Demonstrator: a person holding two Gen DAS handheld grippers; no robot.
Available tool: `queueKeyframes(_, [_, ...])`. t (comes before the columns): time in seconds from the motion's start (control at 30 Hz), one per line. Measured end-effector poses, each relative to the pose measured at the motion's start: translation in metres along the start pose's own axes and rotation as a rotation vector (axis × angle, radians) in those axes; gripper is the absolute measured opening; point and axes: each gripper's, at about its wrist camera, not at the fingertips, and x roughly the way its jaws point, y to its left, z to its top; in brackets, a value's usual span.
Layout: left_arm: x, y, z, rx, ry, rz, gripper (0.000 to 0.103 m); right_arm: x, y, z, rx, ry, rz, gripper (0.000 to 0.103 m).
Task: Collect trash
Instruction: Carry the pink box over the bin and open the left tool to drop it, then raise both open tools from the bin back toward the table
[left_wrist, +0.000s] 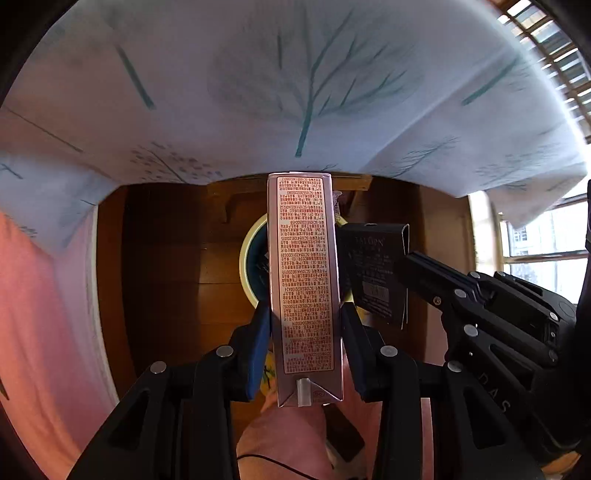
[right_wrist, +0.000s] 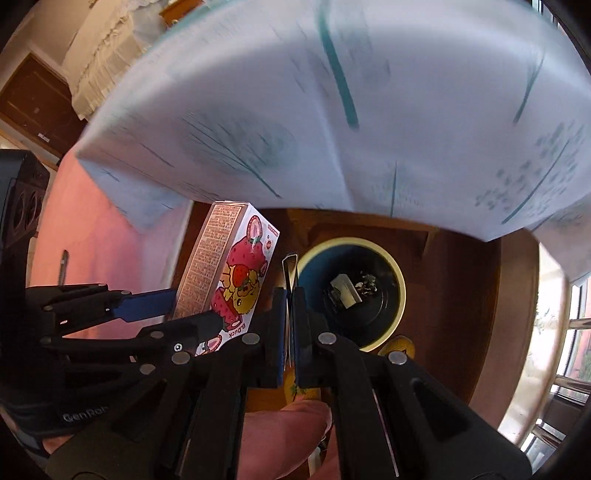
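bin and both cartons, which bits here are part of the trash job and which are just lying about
Part of the job:
- strawberry drink carton, gripped by the left gripper
- flattened dark box, pinched in the right gripper
- yellow-rimmed bin

Just lying about:
- leaf-print tablecloth
- pink fabric
- window

1. The carton hides the middle of the bin behind it.
2. Carton print: too small to read.
3. The tablecloth at 12 o'clock is blurred.
4. Scraps in the bin: not identifiable.
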Motion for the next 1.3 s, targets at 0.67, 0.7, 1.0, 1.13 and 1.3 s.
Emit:
queueKeyframes(0.67, [0.101,0.042,0.008,-0.076,-0.040,0.034,0.080,0.132,-0.070,-0.018,0.090,0.084,0.000,0.039])
queueKeyframes(0.7, [0.094,0.042,0.009,-0.076,-0.047,0.039,0.080,0.128,-0.069,-0.017,0.092,0.080,-0.003,0.039])
queueKeyframes(1.0, [0.007,0.037,-0.003,-0.112,-0.106,0.042,0.080,0.062,-0.048,0.007,0.095,0.038,-0.048,0.039])
queueKeyframes(1.13, [-0.048,0.035,-0.003,-0.105,-0.152,0.034,0.080,0.023,-0.036,0.015,0.098,0.016,-0.054,0.039])
queueKeyframes(1.3, [-0.125,0.036,0.001,-0.125,-0.228,0.007,0.080,-0.035,-0.018,0.023,0.100,-0.025,-0.051,0.039])
